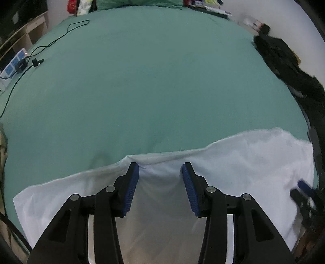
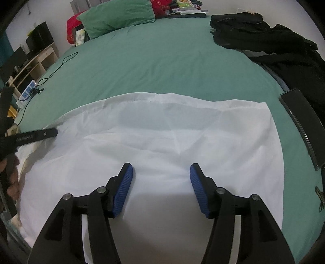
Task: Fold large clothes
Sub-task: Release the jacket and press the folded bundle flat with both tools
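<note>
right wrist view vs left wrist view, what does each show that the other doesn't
Only the right wrist view shows the green pillow at the head of the bed and the flat black phone-like slab beside the white cloth. Only the left wrist view shows the cloth's far edge bunched between the left gripper's open jaws. Both show the white cloth, green bedsheet and black clothes.

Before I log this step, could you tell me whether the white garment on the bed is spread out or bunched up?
Spread out: the white garment lies flat on the green bedsheet, with only light creases and a straight far edge.
</note>
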The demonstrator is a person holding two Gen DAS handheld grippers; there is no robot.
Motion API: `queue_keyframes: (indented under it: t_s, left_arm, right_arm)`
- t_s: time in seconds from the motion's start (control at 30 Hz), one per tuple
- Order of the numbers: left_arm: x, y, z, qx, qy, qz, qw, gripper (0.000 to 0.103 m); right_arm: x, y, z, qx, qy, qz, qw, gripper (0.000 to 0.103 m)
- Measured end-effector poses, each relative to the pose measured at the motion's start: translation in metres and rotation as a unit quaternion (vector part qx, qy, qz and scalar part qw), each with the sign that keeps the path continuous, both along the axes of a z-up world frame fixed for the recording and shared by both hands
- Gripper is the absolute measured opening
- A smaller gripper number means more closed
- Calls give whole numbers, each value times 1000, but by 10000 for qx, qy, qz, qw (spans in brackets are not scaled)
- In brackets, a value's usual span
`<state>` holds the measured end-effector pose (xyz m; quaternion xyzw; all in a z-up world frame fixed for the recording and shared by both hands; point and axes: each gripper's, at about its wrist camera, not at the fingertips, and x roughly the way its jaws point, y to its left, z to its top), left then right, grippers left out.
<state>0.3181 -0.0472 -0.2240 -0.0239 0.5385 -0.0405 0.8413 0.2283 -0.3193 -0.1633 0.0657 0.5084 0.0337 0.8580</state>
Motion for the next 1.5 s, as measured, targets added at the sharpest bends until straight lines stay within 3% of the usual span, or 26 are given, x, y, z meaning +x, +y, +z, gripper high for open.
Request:
queue_keyframes:
  t_s: [0.17, 0.37, 0.53, 0.83, 1.13, 1.3, 1.5]
  left_arm:
    - [6, -2, 7, 137, -108, 250, 9995, 48]
    - [-33, 6, 49, 72, -648, 529, 9965, 48]
    - [-86, 24, 68, 80, -873, 779, 9931, 48]
    - [-172, 29, 55, -142, -789, 1058, 9911, 48]
    - [-225, 2, 42, -134, -648, 781, 9947, 48]
    - [-231, -6, 41, -139, -646, 677, 9955, 48]
    - [-225, -6, 34, -219, -615, 559, 9963, 48]
  right_arm:
    - [-2, -1, 3, 31, -38, -47, 10000, 59]
    - [-14, -7, 12, 151, -230, -93, 9996, 59]
    - [-29, -17, 23, 254, -445, -235, 9984, 73]
    - [-65, -64, 29, 543, -482, -942, 9929, 84]
    - [-99, -125, 9, 1253, -88, -1955, 9726, 86]
    - [-96, -117, 2, 1629, 7, -1701, 9719, 86]
    - [-84, -78, -4, 1911, 140, -1043, 9759, 90]
